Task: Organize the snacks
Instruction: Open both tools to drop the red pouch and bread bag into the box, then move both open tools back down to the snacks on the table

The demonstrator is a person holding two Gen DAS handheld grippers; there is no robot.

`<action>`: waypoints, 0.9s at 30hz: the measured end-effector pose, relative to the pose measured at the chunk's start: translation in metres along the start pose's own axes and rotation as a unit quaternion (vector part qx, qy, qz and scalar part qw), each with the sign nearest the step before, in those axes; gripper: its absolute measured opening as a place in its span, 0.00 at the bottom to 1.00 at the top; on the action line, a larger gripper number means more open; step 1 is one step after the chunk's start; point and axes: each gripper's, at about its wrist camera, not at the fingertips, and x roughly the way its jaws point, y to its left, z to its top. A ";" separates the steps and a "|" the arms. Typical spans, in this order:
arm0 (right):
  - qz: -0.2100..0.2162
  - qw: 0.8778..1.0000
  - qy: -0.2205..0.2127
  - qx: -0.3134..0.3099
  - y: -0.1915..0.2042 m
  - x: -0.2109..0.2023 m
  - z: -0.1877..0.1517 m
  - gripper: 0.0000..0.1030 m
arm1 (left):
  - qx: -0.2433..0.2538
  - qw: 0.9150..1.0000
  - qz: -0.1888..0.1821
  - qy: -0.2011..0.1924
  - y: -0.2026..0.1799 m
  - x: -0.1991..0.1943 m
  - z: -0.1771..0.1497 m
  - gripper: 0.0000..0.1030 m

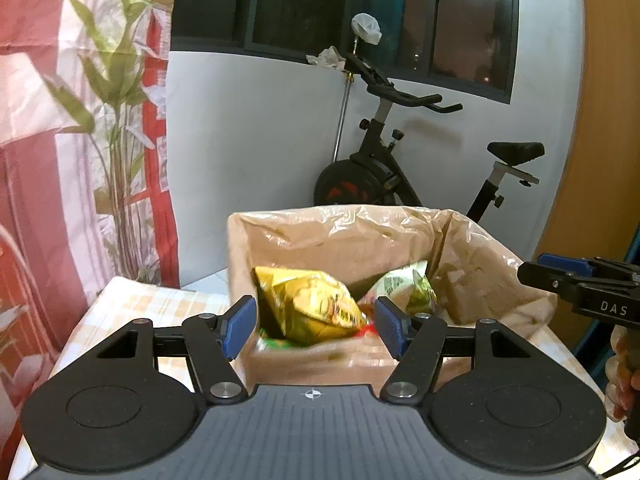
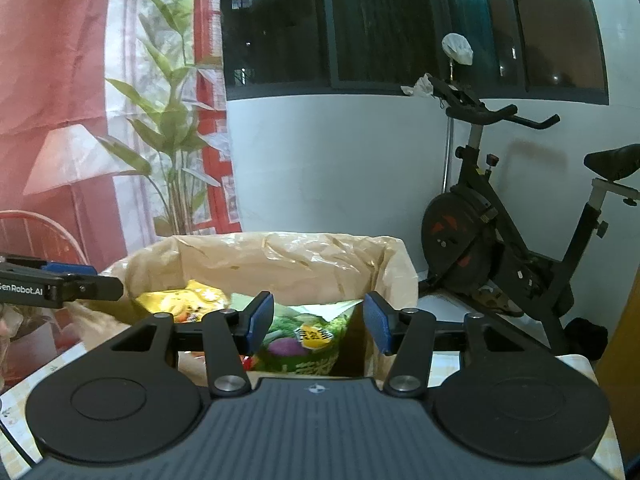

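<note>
- While both claws hang over the near edge of the box, neither one has anything pinched: the left claw [image 1: 316, 322] has its blue pads spread apart, and the right claw [image 2: 319, 322] is the same, pads apart with air between them.
- Left wrist view: the yellow snack bag [image 1: 316, 308] sits just past the pads, inside the box, tilted and crumpled, a bit blurry. Not touching either pad as far as I can see.
- Right wrist view: the green snack bag [image 2: 308, 340] with veggie pictures stands in the box right in front of the pads, also loose, and the yellow one shows to its left.
- Both bags are in the cardboard box [image 1: 320, 364], which is lined with a crinkly brownish plastic liner [image 1: 344, 232] folded over the rim. There's something red down at the bottom between the bags; can't tell what it is.
- Box sits on a tabletop [image 1: 160, 300] with a pale checked cloth.
- From the left view you can see the right claw off to the side near the box's right rim, with a bit of the person's hand [image 1: 624, 380] on the handle.
- Further back: an exercise bike [image 2: 500, 216] against the white wall, a red and white curtain [image 2: 52, 100] with a bamboo print on the left, dark window [image 2: 400, 20] up top.
</note>
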 end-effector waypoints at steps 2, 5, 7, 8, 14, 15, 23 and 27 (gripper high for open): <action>0.003 1.000 -0.003 -0.001 0.003 -0.007 -0.002 0.52 | -0.003 1.000 0.000 0.001 0.003 -0.008 -0.004 0.65; 0.009 1.000 -0.007 0.000 0.007 -0.017 -0.007 0.52 | -0.012 1.000 -0.001 -0.002 0.009 -0.022 -0.011 0.65; 0.012 1.000 -0.010 0.003 0.010 -0.024 -0.011 0.52 | -0.023 1.000 0.003 -0.003 0.011 -0.031 -0.017 0.65; 0.014 1.000 -0.011 0.004 0.011 -0.027 -0.013 0.52 | -0.027 1.000 0.004 -0.003 0.012 -0.034 -0.021 0.65; 0.023 1.000 -0.016 0.010 0.015 -0.044 -0.031 0.52 | -0.054 0.999 -0.002 0.008 0.014 -0.048 -0.052 0.65; 0.024 1.000 -0.013 0.009 0.016 -0.046 -0.036 0.52 | -0.058 0.998 -0.002 0.011 0.015 -0.049 -0.058 0.65; 0.043 0.998 0.036 0.014 0.021 -0.050 -0.077 0.52 | -0.080 0.995 0.006 0.064 0.015 -0.038 -0.101 0.65; 0.064 0.994 0.083 0.032 0.018 -0.046 -0.100 0.52 | -0.080 0.993 0.001 0.082 0.010 -0.030 -0.115 0.65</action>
